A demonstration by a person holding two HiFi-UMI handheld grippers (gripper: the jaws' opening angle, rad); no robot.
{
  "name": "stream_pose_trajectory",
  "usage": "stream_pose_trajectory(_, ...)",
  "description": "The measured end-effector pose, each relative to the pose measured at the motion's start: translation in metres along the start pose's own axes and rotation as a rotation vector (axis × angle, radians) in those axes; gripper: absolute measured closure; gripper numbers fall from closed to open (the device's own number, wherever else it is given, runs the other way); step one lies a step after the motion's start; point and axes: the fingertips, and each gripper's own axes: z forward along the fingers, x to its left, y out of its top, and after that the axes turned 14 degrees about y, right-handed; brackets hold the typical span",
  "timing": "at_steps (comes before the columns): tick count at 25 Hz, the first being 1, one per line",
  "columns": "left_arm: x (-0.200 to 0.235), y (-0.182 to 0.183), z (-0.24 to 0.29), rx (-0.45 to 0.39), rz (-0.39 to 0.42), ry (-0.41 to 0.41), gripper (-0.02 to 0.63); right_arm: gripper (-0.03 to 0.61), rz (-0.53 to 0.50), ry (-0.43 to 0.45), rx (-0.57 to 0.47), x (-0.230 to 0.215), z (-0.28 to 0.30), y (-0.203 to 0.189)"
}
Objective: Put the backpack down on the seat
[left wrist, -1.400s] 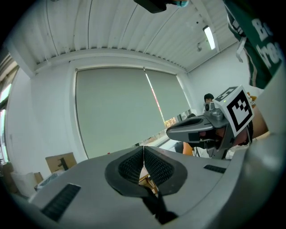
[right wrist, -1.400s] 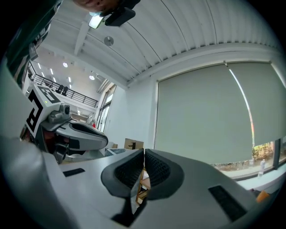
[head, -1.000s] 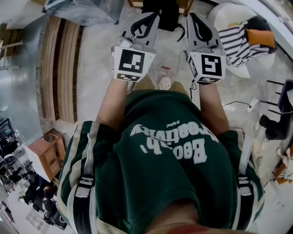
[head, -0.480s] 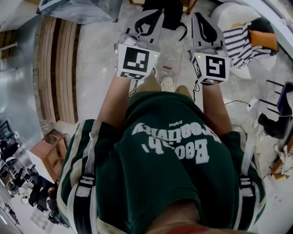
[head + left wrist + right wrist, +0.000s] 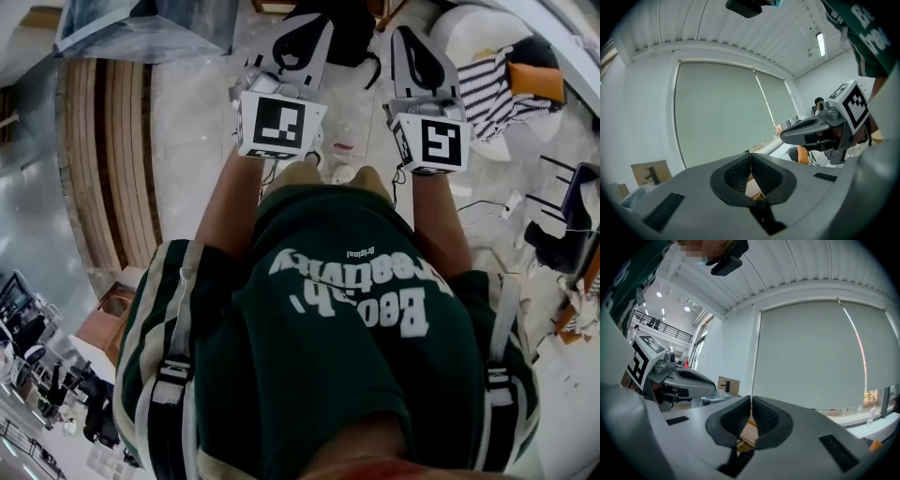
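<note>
The floor (image 5: 187,122) was pale grey and mottled, with a hard, smooth finish. A run of wooden slats (image 5: 103,159) lay flat along its left side, the boards parallel. At the upper left a bundle wrapped in clear plastic (image 5: 141,28) rested by the far end of the slats. A small red scrap (image 5: 343,147) lay on bare floor near the centre, with a pale shoe (image 5: 342,173) just beside it. At the right a thin cable (image 5: 483,206) trailed across the surface. A white tub chair (image 5: 464,33) stood at the upper right. A brown box (image 5: 105,323) stood at the lower left, apart from the slats.
</note>
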Motion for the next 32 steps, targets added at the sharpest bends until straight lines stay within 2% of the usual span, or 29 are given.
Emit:
stream_pose_trajectory(7, 0.031, -0.04, 0.043, 0.027, -0.01, -0.06, 0.595, 0.541, 0.002, -0.05, 0.025, -0.018, 0.051, -0.012)
stream_pose_trajectory(13, 0.037, -0.07, 0.08, 0.068, -0.034, -0.092, 0.595, 0.541, 0.019, -0.056, 0.071, -0.04, 0.076, -0.035)
stream_pose_trajectory(21, 0.028, -0.117, 0.158, 0.153, -0.055, -0.121, 0.595, 0.541, 0.109, -0.049, 0.126, -0.099, 0.115, -0.096)
stream_pose_trajectory(24, 0.023, -0.149, 0.199, 0.198, -0.071, -0.137, 0.594, 0.541, 0.164, -0.022, 0.15, -0.126, 0.14, -0.141)
stream_pose_trajectory(26, 0.016, -0.178, 0.227, 0.239, -0.072, -0.158, 0.592, 0.535, 0.193, 0.01, 0.191, -0.144, 0.156, -0.184)
stream_pose_trajectory(28, 0.008, -0.215, 0.259, 0.278, -0.078, -0.182, 0.583, 0.48, 0.224, 0.056, 0.245, -0.163, 0.175, -0.238)
stream_pose_trajectory(29, 0.002, -0.237, 0.274, 0.299, -0.083, -0.2, 0.535, 0.414, 0.238, 0.084, 0.275, -0.173, 0.184, -0.269)
stream_pose_trajectory(30, -0.005, -0.262, 0.288, 0.323, -0.092, -0.221, 0.478, 0.391, 0.25, 0.112, 0.313, -0.18, 0.193, -0.302)
stream_pose_trajectory(32, -0.02, -0.319, 0.308, 0.386, -0.119, -0.271, 0.439, 0.39, 0.281, 0.163, 0.402, -0.192, 0.207, -0.374)
